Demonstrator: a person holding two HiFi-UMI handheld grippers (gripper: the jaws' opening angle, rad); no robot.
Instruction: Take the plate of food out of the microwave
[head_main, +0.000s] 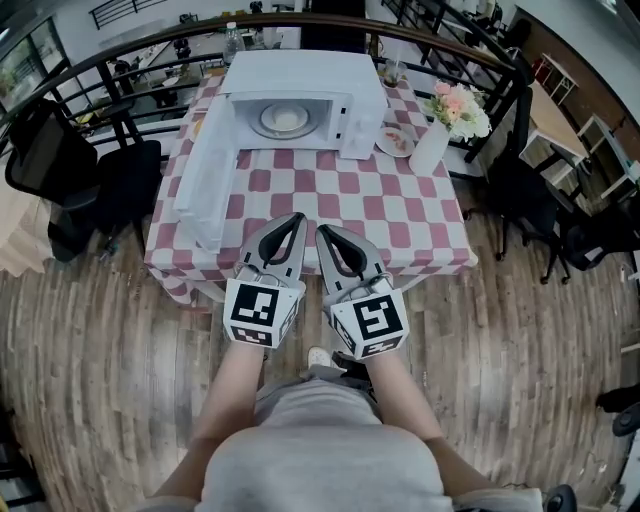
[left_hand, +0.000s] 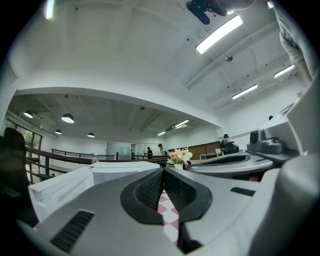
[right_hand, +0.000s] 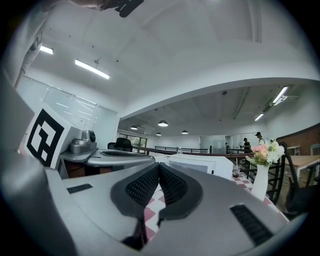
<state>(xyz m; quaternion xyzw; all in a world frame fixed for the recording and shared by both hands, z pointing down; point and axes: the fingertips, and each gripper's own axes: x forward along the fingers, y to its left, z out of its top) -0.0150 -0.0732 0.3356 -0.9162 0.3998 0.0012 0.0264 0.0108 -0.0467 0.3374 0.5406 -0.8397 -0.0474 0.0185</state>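
A white microwave (head_main: 300, 95) stands at the far side of the checked table (head_main: 330, 205), its door (head_main: 205, 180) swung wide open to the left. Inside lies a round white plate or turntable (head_main: 285, 120); I cannot tell if food is on it. A small plate with food (head_main: 397, 141) sits on the cloth just right of the microwave. My left gripper (head_main: 297, 218) and right gripper (head_main: 322, 232) hang side by side over the table's near edge, both shut and empty. The left gripper view shows its shut pads (left_hand: 163, 172) aimed at the microwave (left_hand: 115, 172). The right gripper (right_hand: 159, 166) points the same way.
A white vase of pink flowers (head_main: 445, 125) stands at the table's back right, also in the right gripper view (right_hand: 261, 175). Black chairs (head_main: 95, 175) sit left of the table and more (head_main: 540, 200) to the right. A curved railing (head_main: 120, 55) runs behind.
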